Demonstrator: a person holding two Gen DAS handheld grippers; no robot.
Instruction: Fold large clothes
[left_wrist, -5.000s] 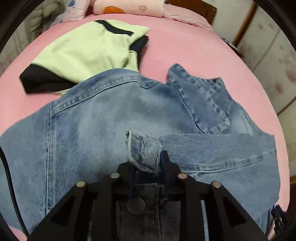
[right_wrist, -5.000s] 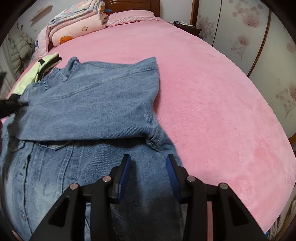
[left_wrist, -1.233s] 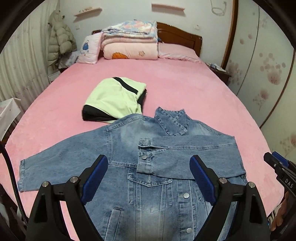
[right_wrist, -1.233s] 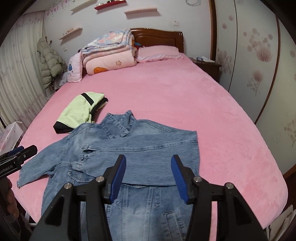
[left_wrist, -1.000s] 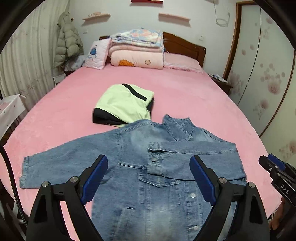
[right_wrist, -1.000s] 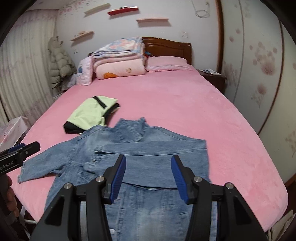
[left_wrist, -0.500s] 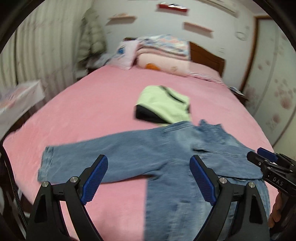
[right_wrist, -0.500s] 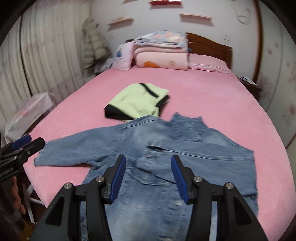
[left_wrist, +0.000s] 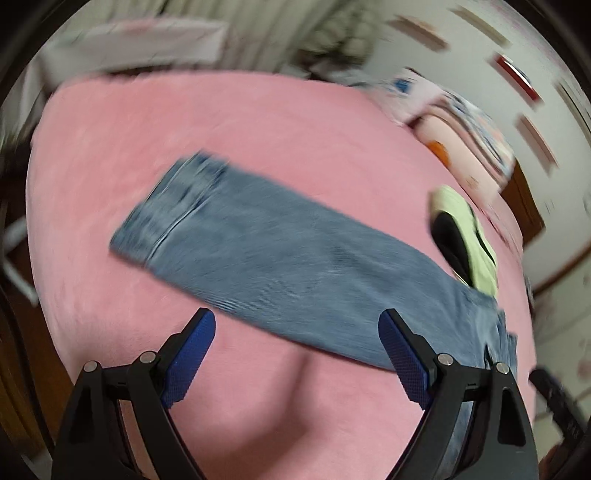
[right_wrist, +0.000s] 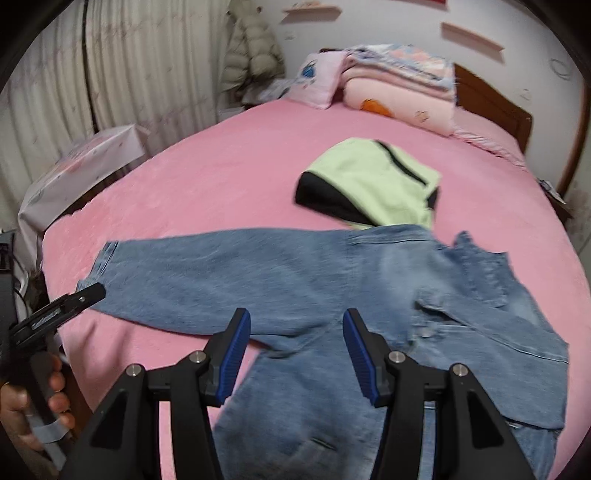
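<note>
A blue denim jacket (right_wrist: 369, 288) lies face up on the pink bed (right_wrist: 229, 177). One sleeve is folded across its chest (right_wrist: 498, 332); the other sleeve (left_wrist: 280, 266) stretches out flat to the bed's left edge, ending in a cuff (right_wrist: 107, 258). My left gripper (left_wrist: 297, 347) is open wide just short of that sleeve's middle, with nothing between its blue pads (left_wrist: 188, 354); this view is blurred. In the right wrist view the left gripper (right_wrist: 62, 302) shows beside the cuff. My right gripper (right_wrist: 297, 343) is open and empty above the jacket's armpit.
A folded green-and-black garment (right_wrist: 373, 188) lies just beyond the jacket's shoulder. Stacked quilts and pillows (right_wrist: 399, 85) sit by the headboard. A plastic-covered box (right_wrist: 81, 166) stands off the bed's left side. A person's hand (right_wrist: 33, 406) holds the left gripper's handle.
Both grippers swung left toward the spread sleeve. The left one dropped lower and rolled, so the sleeve now fills its view. Neither gripper's jaws have visibly changed.
</note>
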